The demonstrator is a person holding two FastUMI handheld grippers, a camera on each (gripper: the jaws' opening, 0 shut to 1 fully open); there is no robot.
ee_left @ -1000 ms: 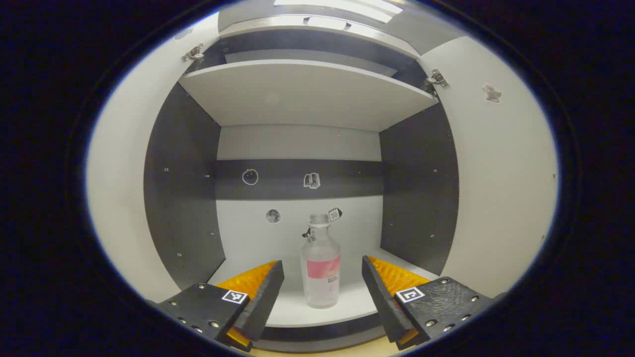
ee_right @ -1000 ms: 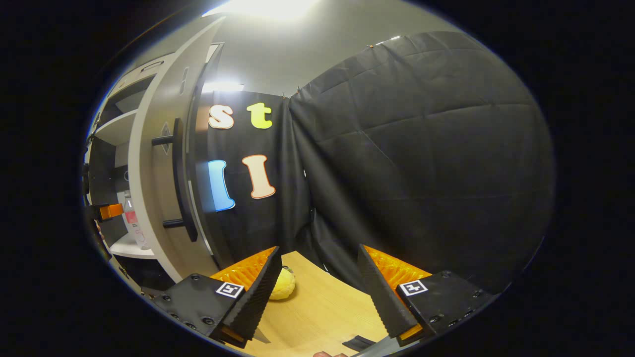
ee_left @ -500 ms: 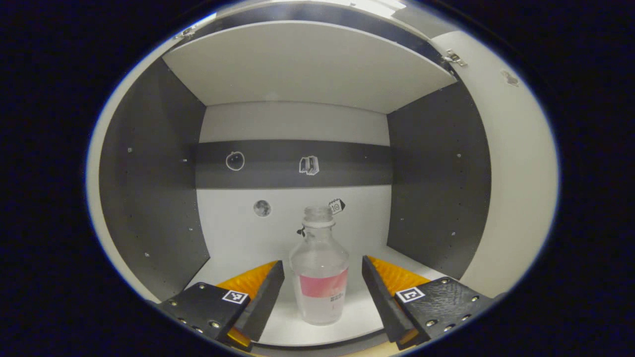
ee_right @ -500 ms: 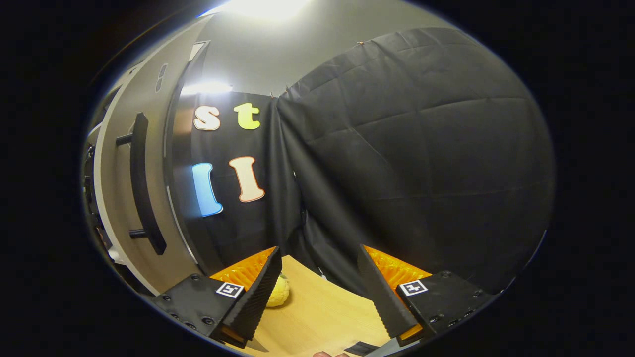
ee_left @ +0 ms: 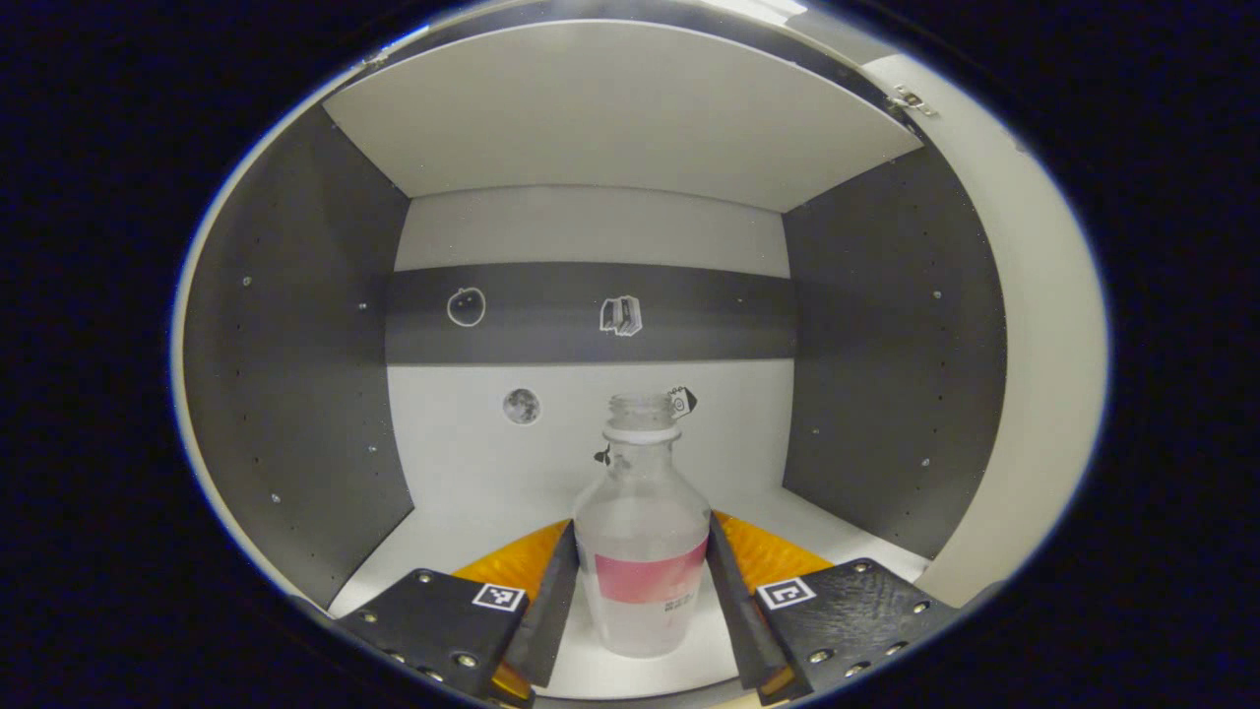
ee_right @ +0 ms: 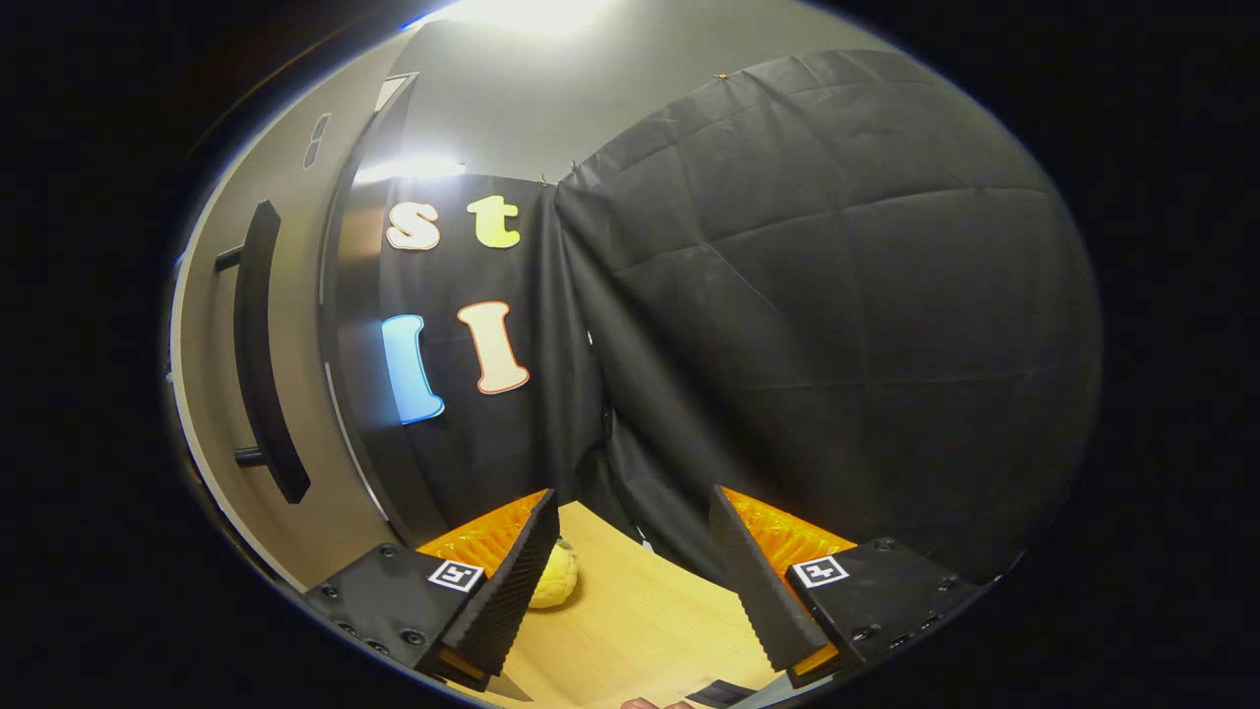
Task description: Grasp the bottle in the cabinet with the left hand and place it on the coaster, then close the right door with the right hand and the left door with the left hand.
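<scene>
A clear bottle [ee_left: 642,551] with a pink label and no cap stands upright on the cabinet's white lower shelf [ee_left: 463,537]. My left gripper [ee_left: 640,527] reaches into the cabinet, and both of its fingers press on the bottle's sides at label height. My right gripper [ee_right: 632,502] hangs open over the wooden table [ee_right: 630,630] with nothing between its fingers. At the left of the right gripper view is the cabinet's right door [ee_right: 212,414] with its black bar handle [ee_right: 258,345], apart from the right gripper.
The cabinet has dark side walls [ee_left: 285,394], a white shelf overhead [ee_left: 610,108] and small stickers on its back panel. The open right door [ee_left: 1043,374] borders the left gripper view. A yellow round object [ee_right: 556,581] lies on the table by the right gripper's left finger.
The left gripper moved deeper into the cabinet and its fingers closed onto the bottle. The right gripper's view swung slightly, so the cabinet's inside dropped from sight; it stays open.
</scene>
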